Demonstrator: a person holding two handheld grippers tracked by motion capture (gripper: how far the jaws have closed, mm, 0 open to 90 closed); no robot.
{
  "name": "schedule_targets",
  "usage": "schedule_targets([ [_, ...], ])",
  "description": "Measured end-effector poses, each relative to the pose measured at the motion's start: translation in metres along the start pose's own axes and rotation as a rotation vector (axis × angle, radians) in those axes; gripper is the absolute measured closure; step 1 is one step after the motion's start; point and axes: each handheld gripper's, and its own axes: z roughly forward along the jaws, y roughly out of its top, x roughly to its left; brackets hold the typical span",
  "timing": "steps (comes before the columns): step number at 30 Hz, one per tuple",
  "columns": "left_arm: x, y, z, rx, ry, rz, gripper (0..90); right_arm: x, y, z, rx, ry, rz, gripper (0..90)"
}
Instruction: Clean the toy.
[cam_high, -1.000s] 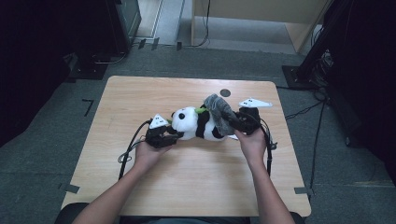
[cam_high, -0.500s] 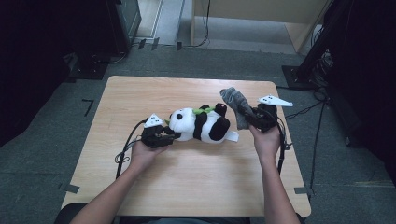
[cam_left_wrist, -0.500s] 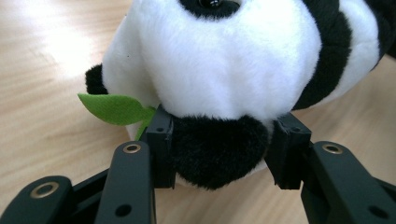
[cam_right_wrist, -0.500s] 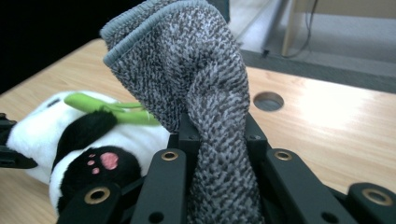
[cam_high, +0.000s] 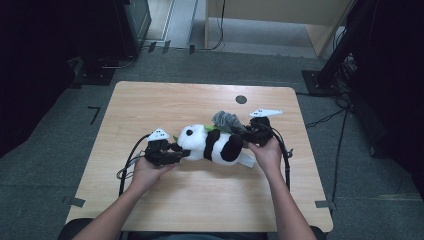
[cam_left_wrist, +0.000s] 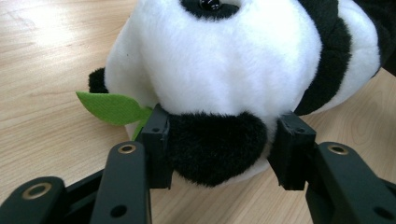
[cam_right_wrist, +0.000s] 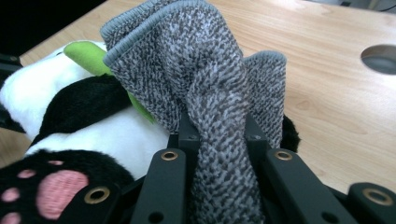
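A black-and-white panda plush (cam_high: 215, 145) lies on its side on the wooden table (cam_high: 165, 105), head to the left, with a green felt leaf (cam_left_wrist: 112, 107) at its neck. My left gripper (cam_high: 175, 150) is at the head. In the left gripper view its jaws (cam_left_wrist: 219, 144) have just been opening; the black ear (cam_left_wrist: 215, 144) sits between them, with a small gap at the right pad. My right gripper (cam_high: 245, 131) is by the panda's lower body, shut on a grey knitted cloth (cam_right_wrist: 196, 70) bunched above its pink-padded paw (cam_right_wrist: 51, 186).
A round hole (cam_high: 241, 99) is in the table behind the plush. Black cables (cam_high: 287, 160) trail from both grippers over the tabletop. A white tag (cam_high: 246, 160) sticks out under the panda. Dark equipment and a wooden cabinet (cam_high: 280, 20) stand on the floor beyond.
The right gripper pulled the grey cloth up and to the right, then came back down against the panda. The panda and the left gripper shifted slightly left.
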Motion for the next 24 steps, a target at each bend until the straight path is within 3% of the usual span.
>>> schedule_targets([
  [11,0.003,0.002,-0.001,-0.031,-0.013,0.026,29.7,-0.015,-0.008,0.007,-0.016,0.029,0.051,77.3],
  [18,0.011,0.007,-0.007,-0.046,-0.042,0.007,28.7,-0.023,-0.011,0.011,-0.035,0.038,0.089,77.3],
  [24,0.022,0.012,-0.016,-0.096,-0.071,0.005,30.5,-0.029,-0.011,0.016,-0.045,0.040,0.118,77.2],
])
